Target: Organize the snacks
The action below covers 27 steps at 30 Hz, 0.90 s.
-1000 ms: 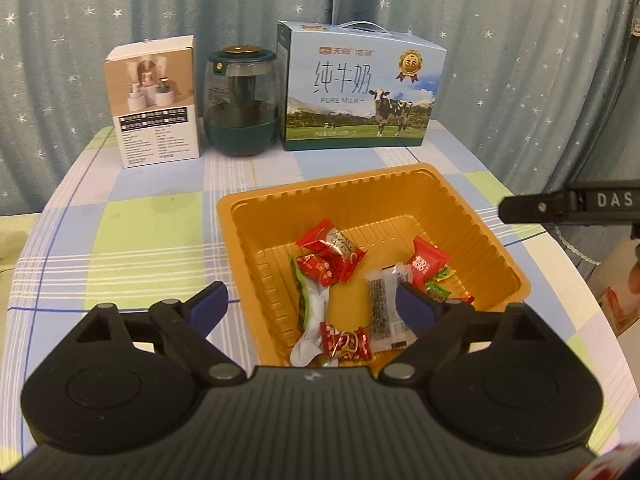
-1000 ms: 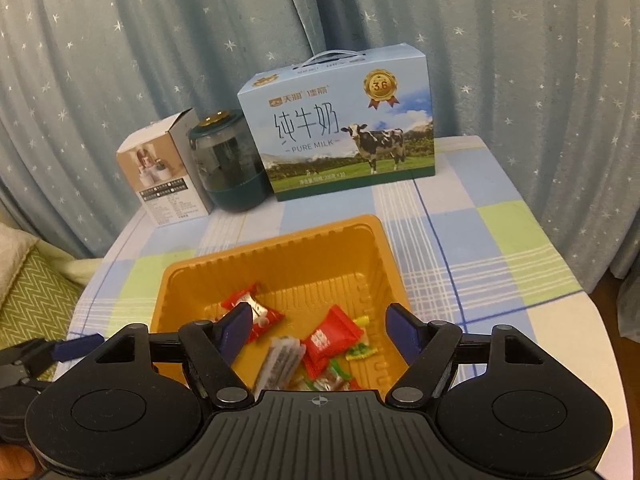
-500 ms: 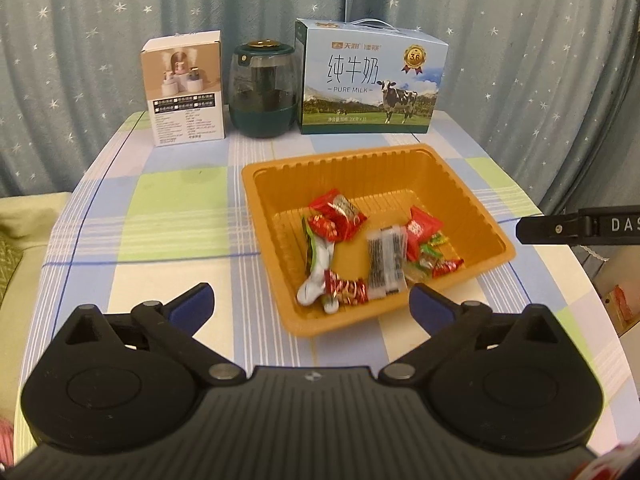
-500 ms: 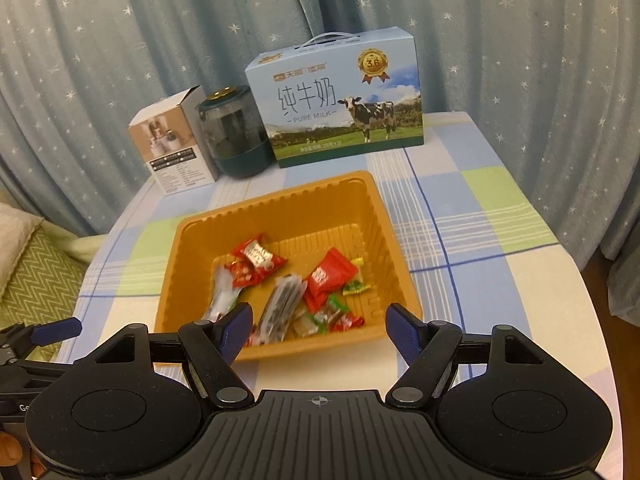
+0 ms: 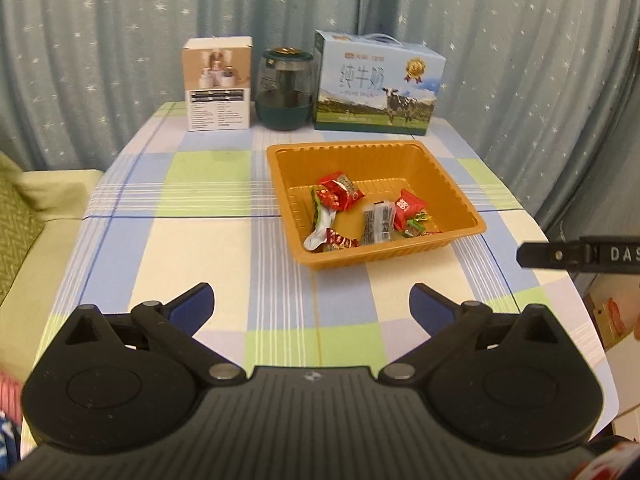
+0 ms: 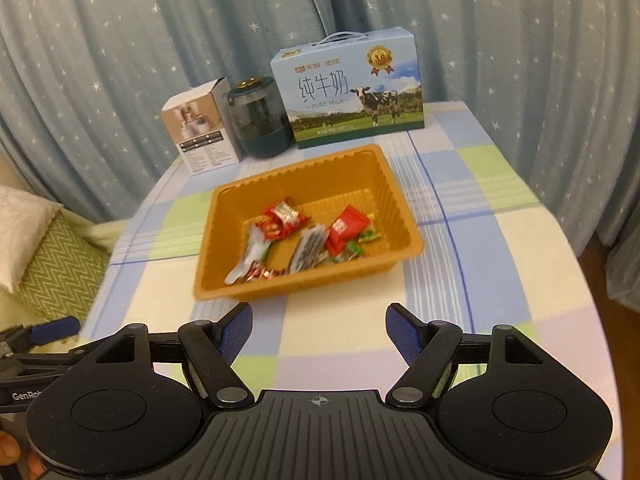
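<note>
With all snacks point(image 5: 360, 216) lying in the orange tray point(image 5: 466, 200) mid-table, both grippers sit short of its near rim: left gripper point(image 5: 311, 308) wide, empty; right gripper point(image 6: 319, 330) parted, empty (slightly closer, tray dead ahead, long axis crosswise).

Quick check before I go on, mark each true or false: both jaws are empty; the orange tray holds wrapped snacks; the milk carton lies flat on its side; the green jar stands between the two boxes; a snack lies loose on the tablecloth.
1. Left gripper and right gripper hold nothing: true.
2. The orange plastic tray holds wrapped snacks: true.
3. The blue milk carton lies flat: false, it stands upright.
4. The dark green glass jar stands between the white box and the carton: true.
5. A snack lies loose on the checked tablecloth: false, all visible snacks are in the tray.
</note>
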Available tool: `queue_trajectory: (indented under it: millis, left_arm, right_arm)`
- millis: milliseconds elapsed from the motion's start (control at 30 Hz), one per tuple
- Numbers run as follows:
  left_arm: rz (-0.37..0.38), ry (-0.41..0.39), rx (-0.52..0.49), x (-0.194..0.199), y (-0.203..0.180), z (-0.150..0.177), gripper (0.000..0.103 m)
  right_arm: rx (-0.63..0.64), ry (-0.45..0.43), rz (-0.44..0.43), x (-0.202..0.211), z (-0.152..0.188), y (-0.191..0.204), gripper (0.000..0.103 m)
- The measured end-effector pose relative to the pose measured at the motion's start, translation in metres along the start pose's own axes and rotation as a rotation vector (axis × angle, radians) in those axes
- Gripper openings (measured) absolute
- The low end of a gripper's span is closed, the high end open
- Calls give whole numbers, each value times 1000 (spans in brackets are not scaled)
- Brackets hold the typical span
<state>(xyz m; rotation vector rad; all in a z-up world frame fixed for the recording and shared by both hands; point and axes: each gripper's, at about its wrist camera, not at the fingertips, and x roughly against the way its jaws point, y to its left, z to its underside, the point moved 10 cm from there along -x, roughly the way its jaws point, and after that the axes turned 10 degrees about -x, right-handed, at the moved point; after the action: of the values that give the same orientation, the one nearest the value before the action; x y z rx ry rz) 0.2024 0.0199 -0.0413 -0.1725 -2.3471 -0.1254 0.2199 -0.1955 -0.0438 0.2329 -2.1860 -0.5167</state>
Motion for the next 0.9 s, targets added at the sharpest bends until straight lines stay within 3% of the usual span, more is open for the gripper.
queue_trajectory:
  millis: [267, 500, 900]
  left_arm:
    - [-6, -14, 14, 46, -7, 26, 103]
    - [-3, -13, 33, 76, -13, 46, 103]
    - [-23, -15, 34, 128, -26, 74, 103]
  right_arm:
    - [-92, -4, -9, 39, 39, -5, 73]
    - [-53, -32, 23, 73, 66, -5, 74]
    - [-27, -19, 0, 113, 117, 10, 74]
